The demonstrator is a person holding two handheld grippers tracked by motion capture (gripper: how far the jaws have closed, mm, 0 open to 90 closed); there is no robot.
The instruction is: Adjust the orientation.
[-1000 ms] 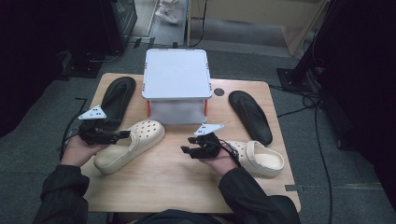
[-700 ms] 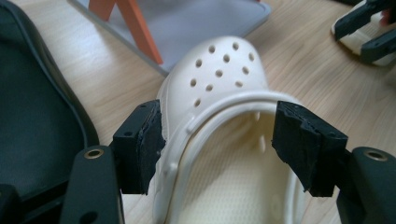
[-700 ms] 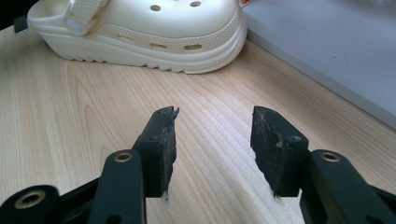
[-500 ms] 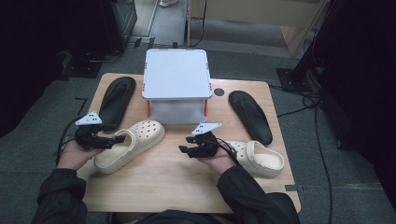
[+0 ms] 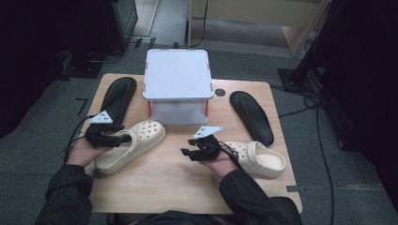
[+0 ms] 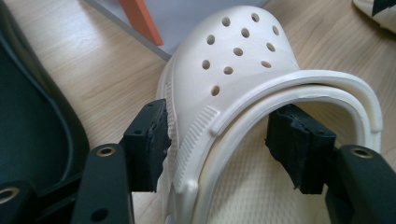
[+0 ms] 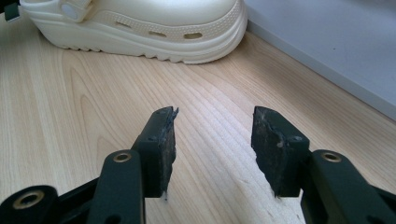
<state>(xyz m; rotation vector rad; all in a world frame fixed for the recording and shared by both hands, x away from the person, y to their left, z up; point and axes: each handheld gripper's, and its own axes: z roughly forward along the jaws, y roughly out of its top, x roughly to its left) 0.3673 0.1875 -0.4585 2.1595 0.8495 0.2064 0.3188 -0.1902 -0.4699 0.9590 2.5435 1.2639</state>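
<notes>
Since a second ago, left gripper slid back along the cream perforated foam clog, jaws wide astride its nine-o'clock wall. Right gripper gapes empty. Closing crookedly could tip it.

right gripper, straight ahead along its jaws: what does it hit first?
Bare table first, then probably the toe of the cream clog held near the left gripper; depth is unclear. The right gripper is open, empty.

High view overhead, forward-down; gripper views close, low; share clog.
</notes>
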